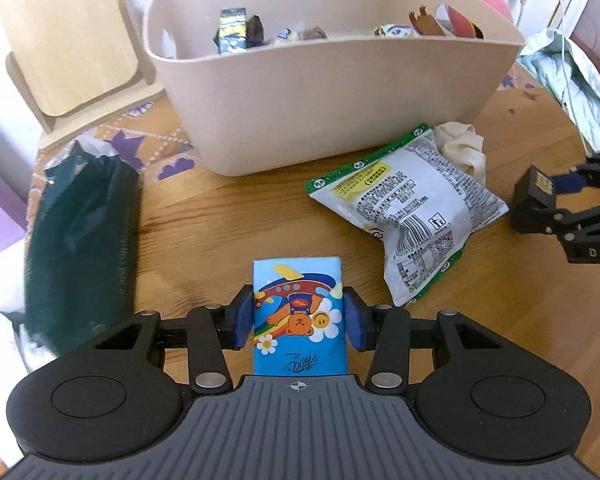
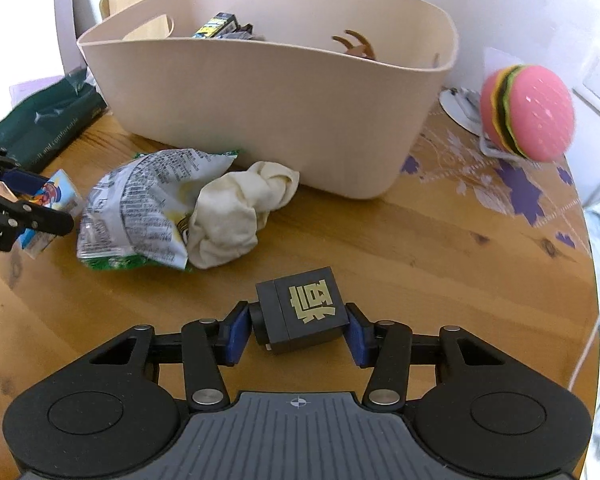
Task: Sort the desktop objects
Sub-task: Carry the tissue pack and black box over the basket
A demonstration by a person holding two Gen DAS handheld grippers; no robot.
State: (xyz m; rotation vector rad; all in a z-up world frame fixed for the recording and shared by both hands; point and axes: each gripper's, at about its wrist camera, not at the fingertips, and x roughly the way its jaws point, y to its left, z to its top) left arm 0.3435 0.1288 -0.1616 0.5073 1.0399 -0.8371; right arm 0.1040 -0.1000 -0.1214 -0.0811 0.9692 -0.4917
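Tissue pack (image 1: 299, 314), the blue one with a cartoon bear and aeroplane, sits squarely between the blue pads of the left hand-held gripper (image 1: 299, 320), which is closed onto its two long sides; its long axis runs straight ahead along the fingers toward the beige basket (image 1: 332, 92), and its print reads upside down from the wrist camera. From the right wrist view the same pack shows at the far left, clamped by the black linkage and tilted a little off the wooden worktop (image 2: 420, 240). The right hand-held gripper (image 2: 298, 328) grips a small black cube (image 2: 306, 314) with a gold character on its upper face; the cube is turned slightly, one corner toward the basket, and it nearly fills the narrow gap between the pads. Whether it rests on the worktop or hangs just above it I cannot tell. In front of the basket, near its front wall, lies a crumpled white snack bag (image 1: 410, 208) with green edges, printed back side up, and a knotted cream cloth (image 2: 240, 216) touches it on the side toward the right gripper, close against the basket's foot. To the basket's left a dark green pouch (image 1: 80, 240) lies lengthwise. To its right, by the wall, is a pink burger-shaped toy (image 2: 528, 114). Inside the basket several small packets and a brown piece poke above the rim.
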